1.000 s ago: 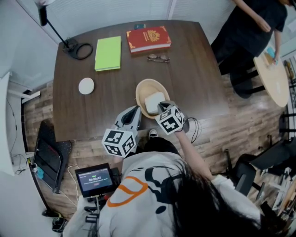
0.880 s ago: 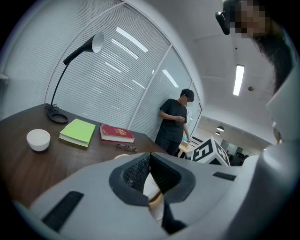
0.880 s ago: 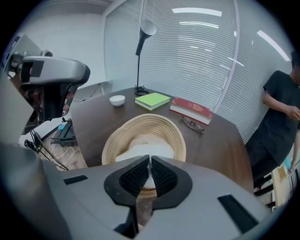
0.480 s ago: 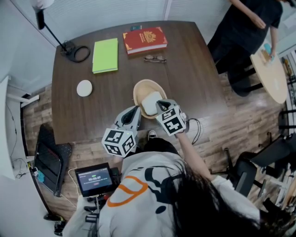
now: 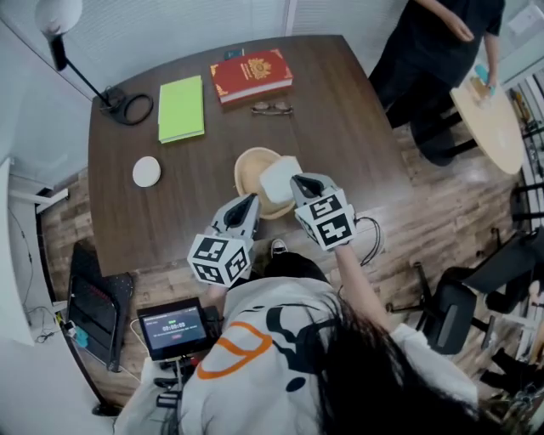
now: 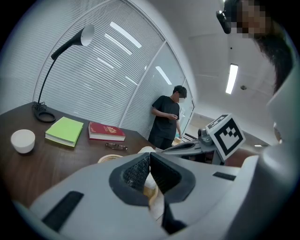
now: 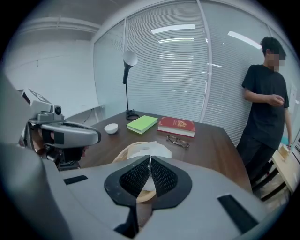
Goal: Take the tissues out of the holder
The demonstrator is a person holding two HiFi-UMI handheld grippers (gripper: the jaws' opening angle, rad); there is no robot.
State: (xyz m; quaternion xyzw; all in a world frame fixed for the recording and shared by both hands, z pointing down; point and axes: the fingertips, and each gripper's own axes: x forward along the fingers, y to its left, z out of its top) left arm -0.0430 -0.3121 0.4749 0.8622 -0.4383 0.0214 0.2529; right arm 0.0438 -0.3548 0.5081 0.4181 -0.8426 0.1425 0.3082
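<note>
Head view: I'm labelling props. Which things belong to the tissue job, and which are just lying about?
Job: tissues, holder, right hand-held gripper shut on them.
Lying about: green book, red book, glasses, white bowl, lamp.

The person holds both grippers out ahead of the chest, side by side and close together. The left gripper (image 5: 252, 201) points forward and only slightly down, with its marker cube (image 5: 219, 259) nearest the body. Its fingers (image 6: 136, 171) meet at the tips, and nothing is pinched between them. The right gripper (image 5: 297, 181) is held higher and tilts more steeply down, with the bare right forearm (image 5: 353, 285) stretched out behind it from the shoulder. Its fingers (image 7: 164, 176) are pressed together on a thin white tissue (image 7: 150, 151), which spreads out just beyond the fingertips. The left fingertips are beside the right ones but do not touch them.
</note>
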